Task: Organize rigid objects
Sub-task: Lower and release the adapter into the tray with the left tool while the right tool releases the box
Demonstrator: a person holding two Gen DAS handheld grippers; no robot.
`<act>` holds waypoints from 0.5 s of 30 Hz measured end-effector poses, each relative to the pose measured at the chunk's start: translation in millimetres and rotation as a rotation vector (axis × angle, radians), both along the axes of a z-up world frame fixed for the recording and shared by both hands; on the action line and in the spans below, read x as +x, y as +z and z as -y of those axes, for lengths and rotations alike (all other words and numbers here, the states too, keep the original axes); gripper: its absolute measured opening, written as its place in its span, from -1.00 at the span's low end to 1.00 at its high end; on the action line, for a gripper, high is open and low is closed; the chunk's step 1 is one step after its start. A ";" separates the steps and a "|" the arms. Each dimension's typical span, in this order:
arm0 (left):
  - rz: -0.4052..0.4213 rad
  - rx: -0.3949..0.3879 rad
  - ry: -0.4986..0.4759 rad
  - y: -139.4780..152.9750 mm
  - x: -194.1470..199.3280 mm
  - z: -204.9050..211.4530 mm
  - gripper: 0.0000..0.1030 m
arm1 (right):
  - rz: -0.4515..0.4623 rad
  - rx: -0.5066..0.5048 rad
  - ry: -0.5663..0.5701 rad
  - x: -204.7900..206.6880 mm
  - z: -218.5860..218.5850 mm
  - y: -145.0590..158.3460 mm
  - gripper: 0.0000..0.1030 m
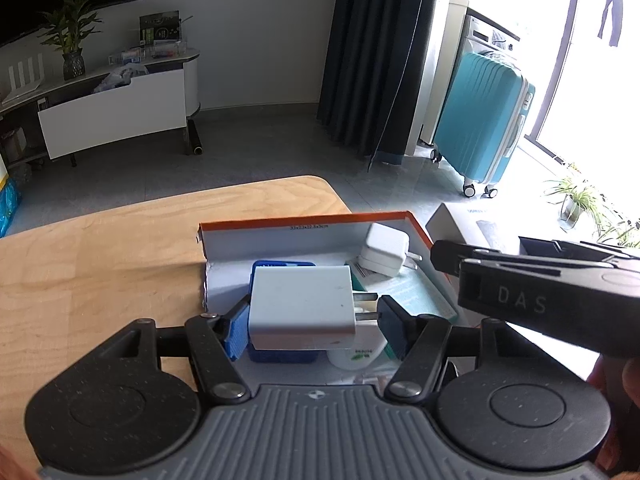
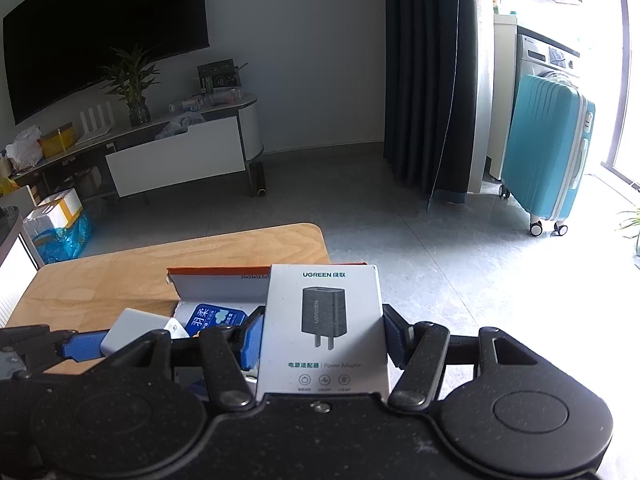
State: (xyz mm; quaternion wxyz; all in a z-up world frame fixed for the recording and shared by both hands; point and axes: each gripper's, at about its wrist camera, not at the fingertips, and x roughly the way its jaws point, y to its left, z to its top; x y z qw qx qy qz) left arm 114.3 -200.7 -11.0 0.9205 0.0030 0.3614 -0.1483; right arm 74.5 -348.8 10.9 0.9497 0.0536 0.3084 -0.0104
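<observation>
A white two-prong charger (image 1: pixel 302 306) sits mid-frame in the left wrist view, prongs to the right, above an orange-rimmed cardboard box (image 1: pixel 420 232); a smaller white charger (image 1: pixel 383 249) leans in the box's far right corner; a blue case (image 1: pixel 280 266) lies beneath; a white UGREEN adapter carton (image 2: pixel 324 328) stands upright, centre of the right wrist view.

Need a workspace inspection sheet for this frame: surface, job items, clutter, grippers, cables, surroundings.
Surface: wooden table, bare on the near left.
Job's things: orange-rimmed box holds a small white charger and a blue pack; other contents partly hidden.
Clutter: nothing seen on the table outside the box.
Grippers: left gripper shut on a white power adapter, prongs pointing right; right gripper shut on a UGREEN adapter carton, over the box.
Cables: nothing seen.
Surroundings: teal suitcase, dark curtain, TV stand with potted plant.
</observation>
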 end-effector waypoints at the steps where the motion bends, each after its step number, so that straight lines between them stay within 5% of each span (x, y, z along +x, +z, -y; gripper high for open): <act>1: -0.002 -0.003 0.001 0.2 2.2 -0.6 0.29 | -0.001 0.000 0.000 1.6 0.4 -0.7 0.38; 15: -0.035 -0.001 -0.013 -6.7 29.0 -2.0 0.28 | -0.010 0.017 -0.023 29.8 2.4 -1.1 0.37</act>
